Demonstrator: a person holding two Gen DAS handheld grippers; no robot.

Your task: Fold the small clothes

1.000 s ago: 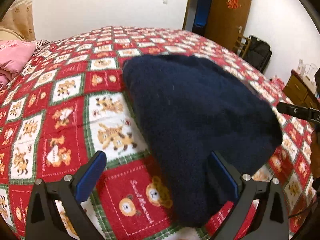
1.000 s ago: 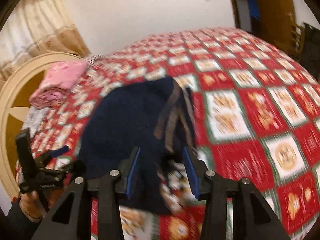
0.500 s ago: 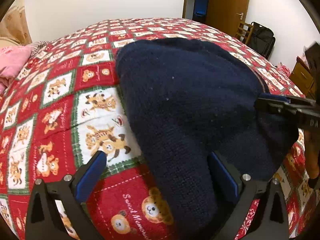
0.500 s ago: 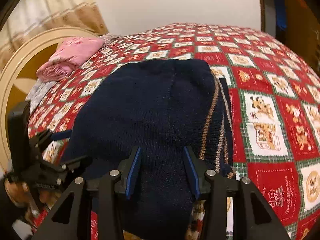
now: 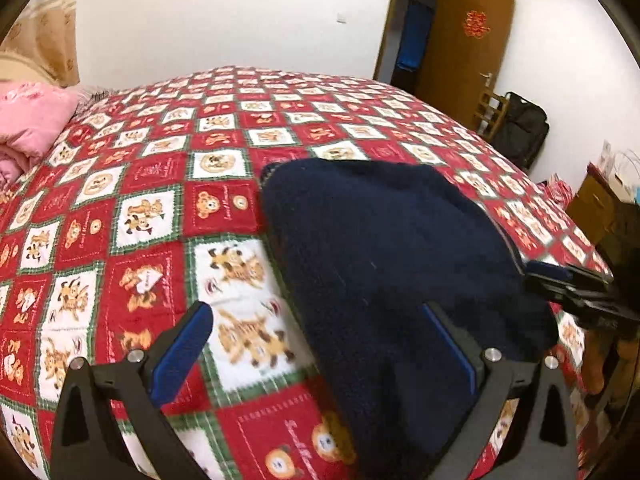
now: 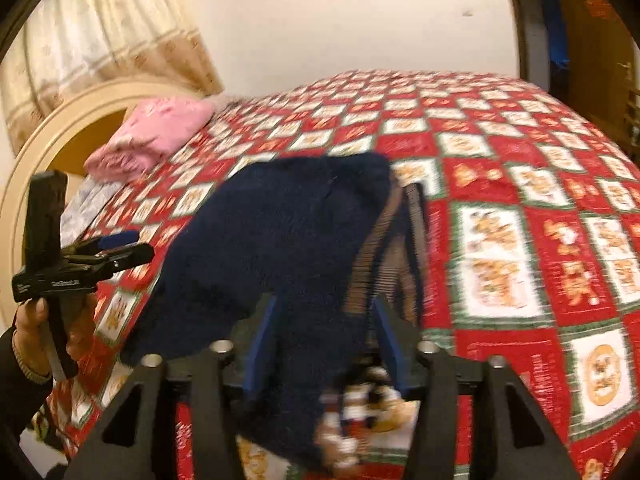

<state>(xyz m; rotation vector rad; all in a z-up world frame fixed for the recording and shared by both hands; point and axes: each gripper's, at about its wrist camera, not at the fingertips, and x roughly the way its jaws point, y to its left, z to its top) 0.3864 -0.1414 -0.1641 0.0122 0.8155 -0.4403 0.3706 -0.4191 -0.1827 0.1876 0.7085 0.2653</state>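
Observation:
A dark navy knitted sweater (image 5: 392,248) lies folded on the red checked bedspread (image 5: 152,200); its brown-striped hem (image 6: 384,248) shows on the right side in the right wrist view. My left gripper (image 5: 316,340) is open wide at the sweater's near left edge, its right finger over the knit and its left finger over the bedspread. My right gripper (image 6: 324,332) has its jaws opening, with the sweater's near edge (image 6: 304,288) lying loose between the fingers. Each gripper shows in the other's view: right gripper (image 5: 576,288), and left gripper (image 6: 80,256), held by a hand.
A pink folded quilt (image 6: 152,140) lies at the head of the bed by the cream headboard (image 6: 48,140). A brown door (image 5: 468,48), a black bag (image 5: 520,128) and a wooden cabinet (image 5: 592,204) stand beyond the bed's far side.
The sweater went from moving and blurred to lying flat on the bed. Both grippers have drawn back a little from it, and the right gripper's fingers stand slightly wider.

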